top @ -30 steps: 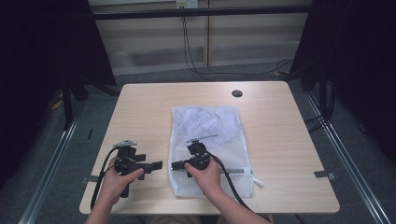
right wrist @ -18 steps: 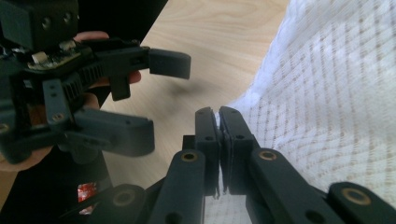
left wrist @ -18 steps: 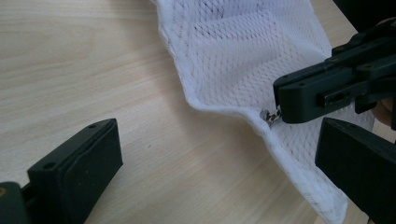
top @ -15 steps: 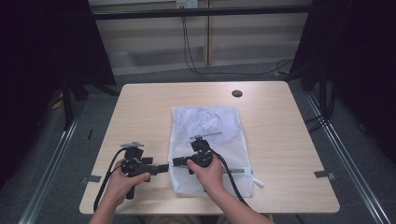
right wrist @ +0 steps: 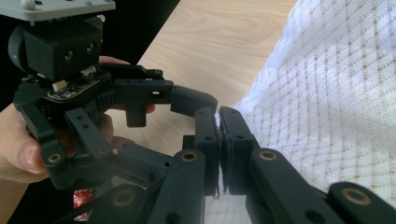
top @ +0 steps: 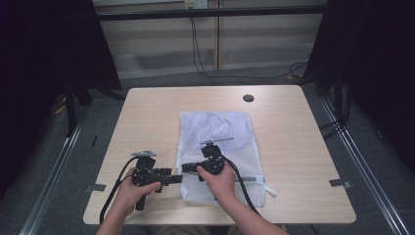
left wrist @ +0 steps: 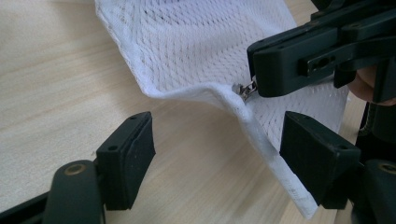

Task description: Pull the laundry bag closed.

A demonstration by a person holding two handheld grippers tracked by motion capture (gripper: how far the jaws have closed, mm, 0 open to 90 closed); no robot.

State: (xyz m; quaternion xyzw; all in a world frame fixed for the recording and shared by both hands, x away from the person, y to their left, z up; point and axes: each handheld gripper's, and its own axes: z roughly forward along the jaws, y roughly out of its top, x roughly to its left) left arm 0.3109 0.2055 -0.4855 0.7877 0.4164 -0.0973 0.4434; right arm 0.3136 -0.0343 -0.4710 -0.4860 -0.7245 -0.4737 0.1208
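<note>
White mesh laundry bag (top: 221, 147) lying flat on the table (top: 147, 117), running from mid-table down toward the near edge, a little right of centre. Dark round grommet (top: 248, 98) set in the tabletop near the far edge, well clear of the bag

Right gripper (top: 188, 169) down at the bag's near left corner, fingers (right wrist: 233, 140) clamped tight together. From the left gripper view, pinching the small metal zipper pull (left wrist: 243, 89) at the bag's hemmed edge, lifting that edge slightly off the wood. Right hand (top: 218, 178) wrapped around the body, cable (top: 244, 188) trailing back across the mesh toward the near edge

Left gripper (left wrist: 219, 154) just left of the bag, near the table's near-left part, pointing right at the same corner. Fingers (left wrist: 128, 156) apart but just now closing in, the white hem (left wrist: 261, 140) sitting between them, pads not pressing on it. Right-hand pad close beside the hem, left-hand pad over bare wood. Left hand (top: 132, 191) gripping the handle, tips of the two tools nearly meeting at the corner
</note>
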